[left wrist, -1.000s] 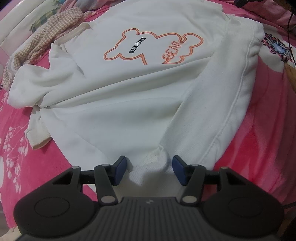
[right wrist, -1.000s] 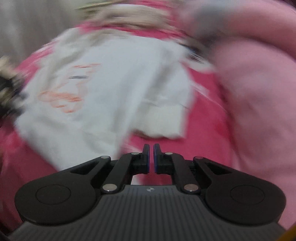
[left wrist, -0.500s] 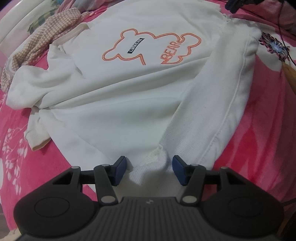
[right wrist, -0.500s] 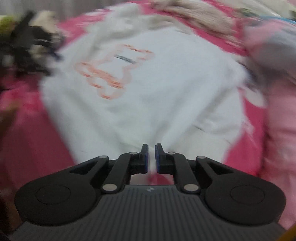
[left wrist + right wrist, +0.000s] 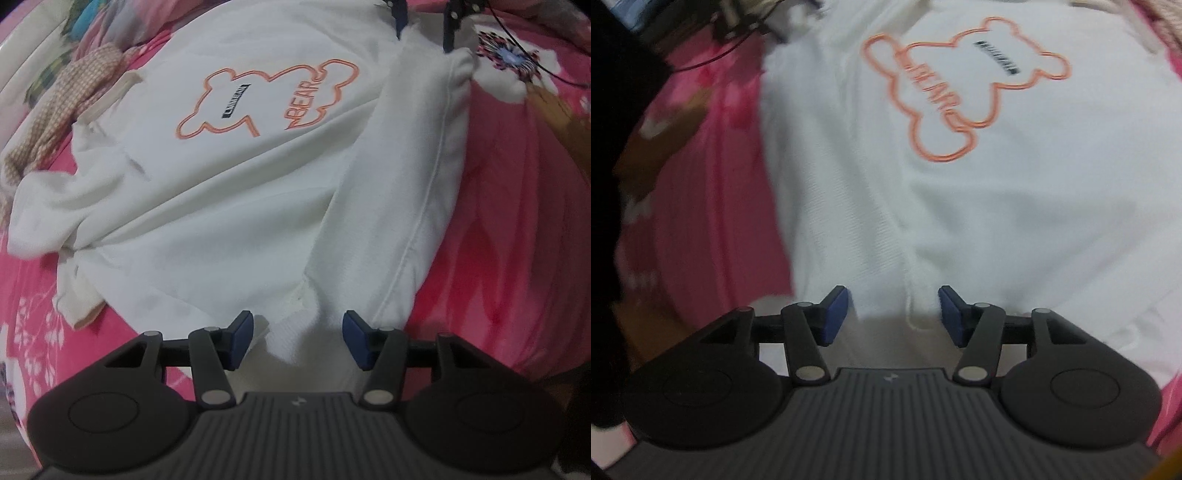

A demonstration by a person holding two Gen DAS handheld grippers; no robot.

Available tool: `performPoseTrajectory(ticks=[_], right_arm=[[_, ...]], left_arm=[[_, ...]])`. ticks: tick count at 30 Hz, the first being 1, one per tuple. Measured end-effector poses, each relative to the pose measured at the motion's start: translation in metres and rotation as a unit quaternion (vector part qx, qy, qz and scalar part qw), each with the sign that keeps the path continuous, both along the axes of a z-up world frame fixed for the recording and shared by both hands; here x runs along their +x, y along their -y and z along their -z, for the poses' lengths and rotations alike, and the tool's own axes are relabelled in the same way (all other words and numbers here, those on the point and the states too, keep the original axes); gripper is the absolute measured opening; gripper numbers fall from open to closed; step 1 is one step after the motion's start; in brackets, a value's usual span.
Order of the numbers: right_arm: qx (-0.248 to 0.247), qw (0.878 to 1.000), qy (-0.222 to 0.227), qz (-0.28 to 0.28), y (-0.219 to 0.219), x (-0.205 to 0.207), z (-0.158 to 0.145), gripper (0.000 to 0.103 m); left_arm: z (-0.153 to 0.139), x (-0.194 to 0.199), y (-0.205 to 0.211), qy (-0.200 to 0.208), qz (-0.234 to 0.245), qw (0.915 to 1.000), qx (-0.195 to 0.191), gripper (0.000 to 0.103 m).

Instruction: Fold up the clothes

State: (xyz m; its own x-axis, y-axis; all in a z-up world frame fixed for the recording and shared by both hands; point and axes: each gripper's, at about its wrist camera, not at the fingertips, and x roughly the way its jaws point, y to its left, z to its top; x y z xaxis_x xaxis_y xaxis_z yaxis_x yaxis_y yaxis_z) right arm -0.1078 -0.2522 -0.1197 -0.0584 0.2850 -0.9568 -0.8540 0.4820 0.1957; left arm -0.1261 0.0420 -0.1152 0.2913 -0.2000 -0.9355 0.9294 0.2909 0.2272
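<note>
A white sweatshirt (image 5: 236, 206) with an orange bear outline (image 5: 266, 99) printed on it lies spread flat on a pink floral bedspread (image 5: 524, 229), one sleeve (image 5: 402, 192) folded over the body on the side away from a checked garment (image 5: 70, 96) that is heaped just past the sweatshirt's neckline. The left gripper (image 5: 293, 341) points steeply down at the cuff (image 5: 295, 332) of that folded sleeve; its blue pads stand spread on either side of the cuff, not pressing on it. The right gripper (image 5: 892, 314) hangs over the opposite end of the sweatshirt, at the shoulder seam beyond the bear outline; its jaws have just been opening and now stand apart with a ridge of white fabric between them, untouched. In the left wrist view its two fingertips (image 5: 400, 16) show at the sweatshirt's far edge.
</note>
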Motion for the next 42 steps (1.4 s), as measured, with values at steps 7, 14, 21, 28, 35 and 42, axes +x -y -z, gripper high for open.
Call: performPoseTrajectory(ticks=[7,14,21,28,35,42], right_arm=[[-0.008,1.000,0.000,0.028,0.005,0.009,0.010,0.057],[-0.017,1.000,0.006,0.007,0.006,-0.011,-0.002,0.006],[0.025,0.998,0.060,0.012,0.007,-0.070,-0.064,0.003],[0.030,0.998,0.051,0.001,-0.011,-0.149,-0.042,0.003],[0.040,0.997,0.068,0.005,-0.018,-0.160,-0.056,0.003],[-0.004,1.000,-0.005,-0.007,-0.033,-0.166,-0.002,0.008]], left_arm=[[0.011,0.010,0.007,-0.033,0.023,0.9992,0.001,0.047],[0.001,-0.008,0.007,-0.016,0.005,0.9998,-0.009,0.009],[-0.059,-0.070,-0.015,0.009,-0.015,0.9988,-0.045,0.008],[-0.045,-0.111,-0.031,-0.023,-0.070,0.9961,-0.050,0.008],[-0.050,-0.105,-0.035,-0.038,-0.082,0.9944,-0.054,0.008],[-0.008,-0.098,-0.040,-0.154,-0.126,0.9799,-0.010,0.022]])
